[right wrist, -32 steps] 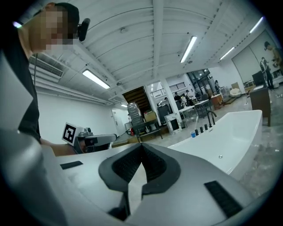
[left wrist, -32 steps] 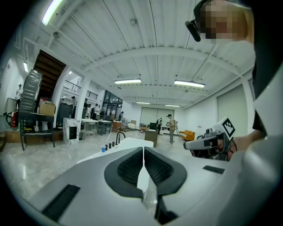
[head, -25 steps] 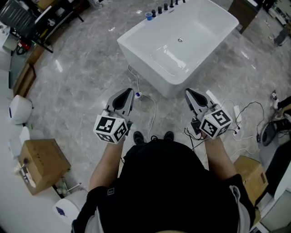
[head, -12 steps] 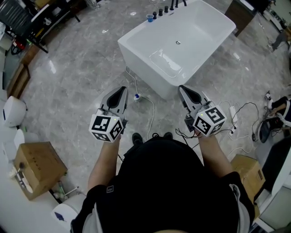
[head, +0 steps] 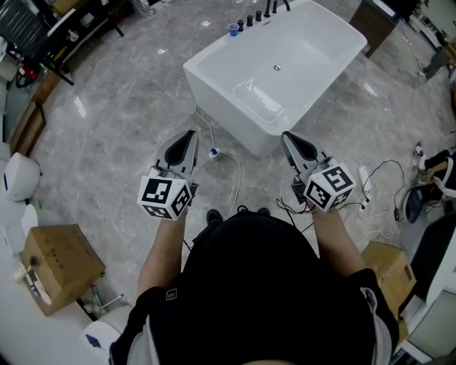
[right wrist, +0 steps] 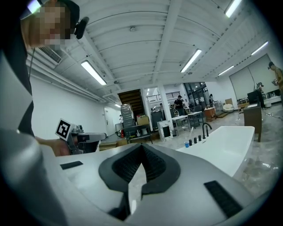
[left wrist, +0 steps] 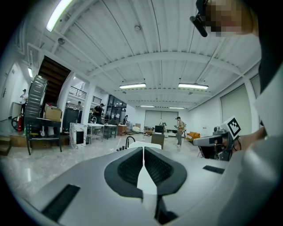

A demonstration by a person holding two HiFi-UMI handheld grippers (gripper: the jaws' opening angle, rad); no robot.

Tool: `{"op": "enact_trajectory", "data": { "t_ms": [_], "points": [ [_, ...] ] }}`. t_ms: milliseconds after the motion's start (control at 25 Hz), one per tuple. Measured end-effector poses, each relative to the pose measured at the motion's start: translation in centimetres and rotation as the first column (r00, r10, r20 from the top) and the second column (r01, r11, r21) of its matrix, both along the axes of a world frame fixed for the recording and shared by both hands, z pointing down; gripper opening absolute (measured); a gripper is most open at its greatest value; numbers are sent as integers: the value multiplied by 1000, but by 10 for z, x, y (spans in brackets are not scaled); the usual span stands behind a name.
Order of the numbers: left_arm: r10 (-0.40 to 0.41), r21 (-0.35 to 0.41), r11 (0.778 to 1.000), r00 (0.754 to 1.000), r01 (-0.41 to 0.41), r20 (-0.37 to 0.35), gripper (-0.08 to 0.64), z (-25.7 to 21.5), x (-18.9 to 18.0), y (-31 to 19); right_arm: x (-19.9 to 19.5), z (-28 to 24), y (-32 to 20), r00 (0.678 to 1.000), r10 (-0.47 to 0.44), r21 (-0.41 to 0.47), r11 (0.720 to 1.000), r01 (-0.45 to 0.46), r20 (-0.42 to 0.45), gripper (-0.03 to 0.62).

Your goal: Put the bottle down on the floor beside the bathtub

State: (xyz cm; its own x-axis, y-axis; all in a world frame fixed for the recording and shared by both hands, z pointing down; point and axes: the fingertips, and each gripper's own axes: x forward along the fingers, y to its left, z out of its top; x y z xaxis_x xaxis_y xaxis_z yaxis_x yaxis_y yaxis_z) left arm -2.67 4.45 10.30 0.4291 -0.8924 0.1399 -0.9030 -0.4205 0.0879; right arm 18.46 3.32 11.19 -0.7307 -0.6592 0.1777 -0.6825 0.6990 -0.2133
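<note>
In the head view, the left tongs (head: 188,135) and the right tongs (head: 288,137) are held side by side over the grey marble floor (head: 128,107). Both point toward the white bathtub (head: 235,117). The far corner of the bathtub is cut off by the upper edge. On its far rim stand a blue cup (head: 233,29) and a row of dark taps (head: 256,16), too small to tell apart well. A small white thing (head: 213,152) with a blue top lies on the floor just beside the near wall of the bathtub, next to a thin white cord (head: 239,167). It is too small to say whether it is the bottle. The person's dark body hides the floor at the lower edge; only two shoe tips show.

In the left gripper view, the two ribbed pads touch at their tips, so these tongs are closed, with nothing between them. Their grey body hides the floor and most of the bathtub; only a dark tap and a strip of rim show above it.

In the right gripper view, the pads also meet at the tips, closed and empty. The bathtub is partly cut by the tongs' body, and the floor beside it is hidden.
</note>
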Motion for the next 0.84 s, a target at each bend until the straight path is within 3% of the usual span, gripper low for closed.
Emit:
{"op": "enact_trajectory", "data": {
  "t_ms": [600,840],
  "points": [
    [-4,-6,1000,1000,4,-2,21,2,-3,6,-3,3,3,1000,-4,2,1000,4,17,28],
    [26,14,1000,999,-26,-41,21,-10,10,9,0,0,4,1000,-3,6,1000,3,27,28]
  ]
}}
